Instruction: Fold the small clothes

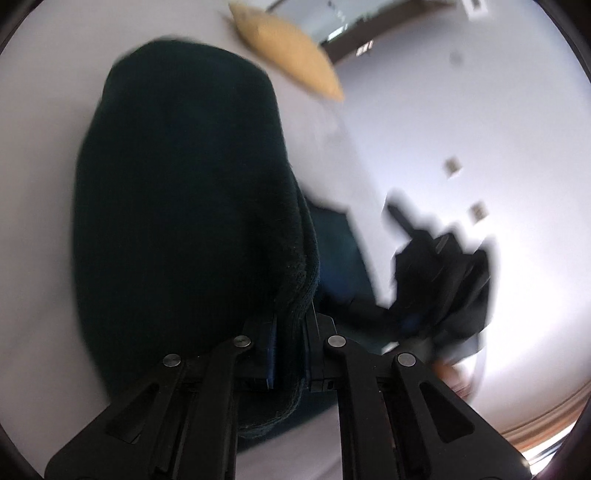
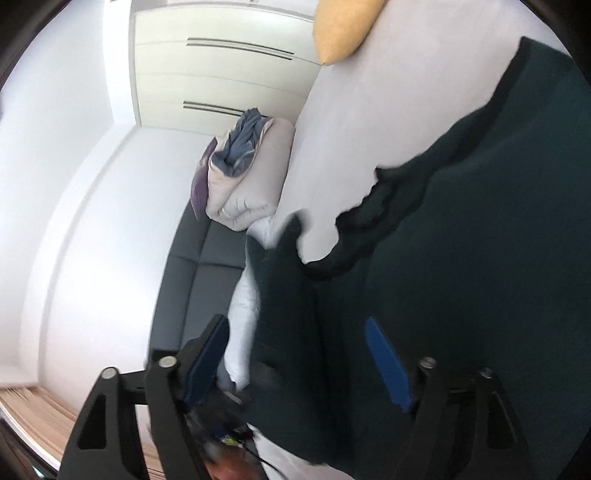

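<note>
Right gripper (image 1: 439, 280) just dark smear in left wrist view, jaws unreadable. Yellow cushion (image 2: 341, 27) chopped by top edge in right wrist view. Dark garment (image 2: 480, 221) runs off right edge, outline motion-blurred. Wall marks tiny, unreadable.

The dark green garment (image 1: 184, 206) is matt knitted cloth with a ribbed, slightly fuzzy hem, lying on a smooth pale sheet (image 2: 351, 122). The left gripper (image 1: 290, 350) is matt black plastic with dull metal rivets, and the yellow cushion (image 1: 291, 55) looks like soft woven cloth.
</note>
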A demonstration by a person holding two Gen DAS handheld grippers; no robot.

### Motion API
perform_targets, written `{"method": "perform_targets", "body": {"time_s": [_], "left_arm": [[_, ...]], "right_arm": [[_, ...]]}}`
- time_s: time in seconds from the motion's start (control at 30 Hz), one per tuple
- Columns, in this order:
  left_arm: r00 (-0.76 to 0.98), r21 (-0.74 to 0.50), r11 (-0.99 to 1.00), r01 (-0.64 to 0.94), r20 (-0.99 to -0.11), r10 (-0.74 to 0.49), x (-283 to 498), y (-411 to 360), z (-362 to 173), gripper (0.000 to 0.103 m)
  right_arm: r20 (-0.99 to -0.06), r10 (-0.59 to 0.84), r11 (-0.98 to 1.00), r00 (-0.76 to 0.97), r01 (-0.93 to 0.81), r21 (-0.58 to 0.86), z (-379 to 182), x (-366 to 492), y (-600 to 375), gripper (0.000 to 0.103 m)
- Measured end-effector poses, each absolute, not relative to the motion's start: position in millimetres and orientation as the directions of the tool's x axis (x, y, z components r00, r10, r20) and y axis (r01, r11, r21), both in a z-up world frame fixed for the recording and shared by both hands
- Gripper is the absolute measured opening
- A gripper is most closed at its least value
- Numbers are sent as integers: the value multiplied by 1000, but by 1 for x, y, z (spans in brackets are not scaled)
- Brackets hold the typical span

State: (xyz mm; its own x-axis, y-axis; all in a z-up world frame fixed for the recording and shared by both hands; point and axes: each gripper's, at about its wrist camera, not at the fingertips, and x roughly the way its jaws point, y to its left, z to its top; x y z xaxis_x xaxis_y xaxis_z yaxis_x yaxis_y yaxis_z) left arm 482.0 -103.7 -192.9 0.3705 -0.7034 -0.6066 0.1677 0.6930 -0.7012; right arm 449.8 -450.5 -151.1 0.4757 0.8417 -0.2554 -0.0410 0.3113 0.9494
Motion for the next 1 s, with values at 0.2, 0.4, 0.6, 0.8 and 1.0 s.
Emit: {"method": "perform_targets", "body": {"time_s": [0.2, 0.4, 0.6, 0.8, 1.0], "left_arm": [[385, -613, 757, 226, -657, -648, 470, -128, -204, 8], [394, -588, 770, 248, -664, -635, 461, -133, -200, 8], [381, -571, 774, 272, -675, -632, 475, -148, -193, 8], [358, -595, 745, 301, -653, -667, 486, -171, -178, 8], [317, -628, 690, 360, -613, -723, 497, -232, -161, 8]], "right_arm": [[-352, 848, 399, 395, -40, 916, -154, 464, -439, 79], [-466, 810, 511, 356, -40, 859, -147, 496, -403, 62], [-550, 760, 589, 347, -8, 808, -161, 524, -402, 23], [-588, 684, 677, 432, -74, 733, -137, 522, -426, 14], [-612, 635, 721, 472, -77, 689, -111, 516, -488, 14]]}}
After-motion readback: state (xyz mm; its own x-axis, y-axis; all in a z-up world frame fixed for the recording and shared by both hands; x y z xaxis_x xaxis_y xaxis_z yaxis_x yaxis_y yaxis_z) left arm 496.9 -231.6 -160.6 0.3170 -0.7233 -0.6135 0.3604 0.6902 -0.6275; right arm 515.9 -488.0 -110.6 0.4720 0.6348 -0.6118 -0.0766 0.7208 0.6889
